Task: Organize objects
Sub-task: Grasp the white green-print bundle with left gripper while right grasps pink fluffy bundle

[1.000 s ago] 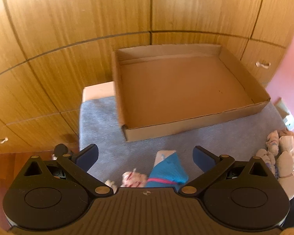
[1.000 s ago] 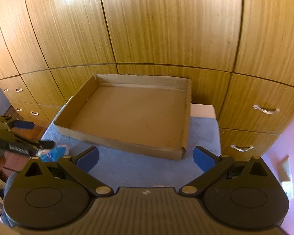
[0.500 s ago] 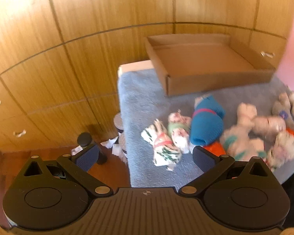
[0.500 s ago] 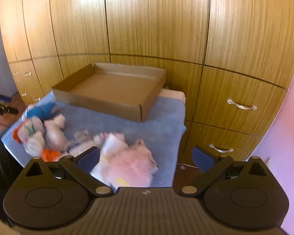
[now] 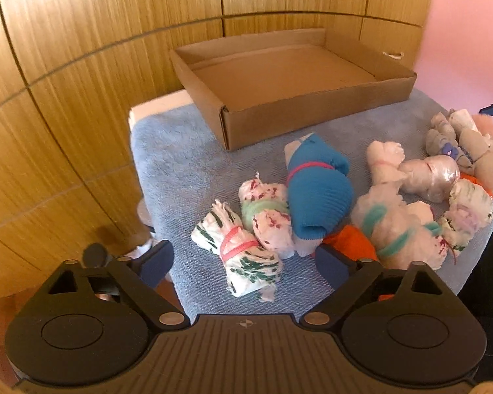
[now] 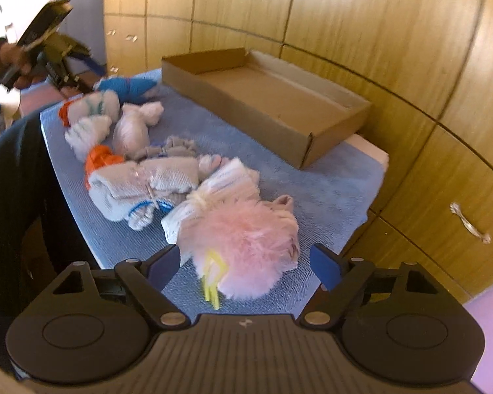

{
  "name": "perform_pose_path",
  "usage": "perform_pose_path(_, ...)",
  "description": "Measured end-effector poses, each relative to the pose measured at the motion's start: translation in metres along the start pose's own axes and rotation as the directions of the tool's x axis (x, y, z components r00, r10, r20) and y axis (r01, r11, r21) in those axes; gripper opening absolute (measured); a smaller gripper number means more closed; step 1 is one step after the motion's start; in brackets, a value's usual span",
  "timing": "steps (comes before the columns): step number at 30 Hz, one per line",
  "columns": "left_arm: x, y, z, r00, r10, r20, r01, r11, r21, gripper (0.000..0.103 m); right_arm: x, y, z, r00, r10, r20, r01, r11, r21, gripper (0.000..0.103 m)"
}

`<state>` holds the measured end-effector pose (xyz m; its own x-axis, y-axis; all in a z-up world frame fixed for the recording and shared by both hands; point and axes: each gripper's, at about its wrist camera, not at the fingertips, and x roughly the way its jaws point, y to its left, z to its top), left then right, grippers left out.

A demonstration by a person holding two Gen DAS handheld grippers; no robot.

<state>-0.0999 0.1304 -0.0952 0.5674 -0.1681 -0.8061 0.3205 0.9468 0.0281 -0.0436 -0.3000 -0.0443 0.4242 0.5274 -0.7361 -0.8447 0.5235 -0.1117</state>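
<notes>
- Change since 1 s ago: both cameras then faced the cardboard box (image 5: 289, 75) at close range, with few bundles in sight. Both grippers have since pulled back and tilted down, so the row of rolled sock bundles now fills the foreground of each view.
- Meaning for the task: this reads as the approach to a first pick. The box is empty, so no bundle has been sorted yet.
- Left gripper (image 5: 243, 264): fingers spread wide, holding nothing. It hovers over the green-and-white bundle (image 5: 243, 256), which is tied with a pink band.
- Right gripper (image 6: 245, 262): fingers spread wide, holding nothing. The fluffy pink bundle (image 6: 246, 243) lies between them; contact cannot be confirmed.
- Location of task items: all bundles lie on the blue towel (image 5: 177, 164), in front of the box. The box sits at the far edge, against the wooden cabinets (image 5: 82, 49).
- Left view only: the blue bundle (image 5: 315, 197), the pink-speckled bundle (image 5: 269, 216) touching it, and the floor past the towel's left edge.
- Right view only: the grey bundle (image 6: 148, 187) with its blue tie, the yellow tie on the fluffy pink bundle, and the left gripper seen from outside, held in the person's hand (image 6: 16, 62) at the far end of the row.
</notes>
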Motion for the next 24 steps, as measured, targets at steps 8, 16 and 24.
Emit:
perform_pose_path(8,0.012,0.008,-0.005,0.992,-0.126,0.012,0.125,0.99,0.067,0.088,0.001,-0.003,0.005,0.997,0.079,-0.006,-0.079,0.995,-0.064,0.076)
perform_pose_path(16,0.01,0.006,-0.009,0.992,-0.118,0.053,0.11,0.985,0.137,0.076,0.001,-0.011,0.0,0.996,0.084,-0.018,-0.085,0.995,-0.044,0.053)
perform_pose_path(24,0.007,0.009,-0.012,0.99,-0.115,0.08,0.103,0.985,0.14,0.062,-0.002,-0.011,-0.003,0.999,0.042,0.015,-0.042,0.998,-0.037,0.037)
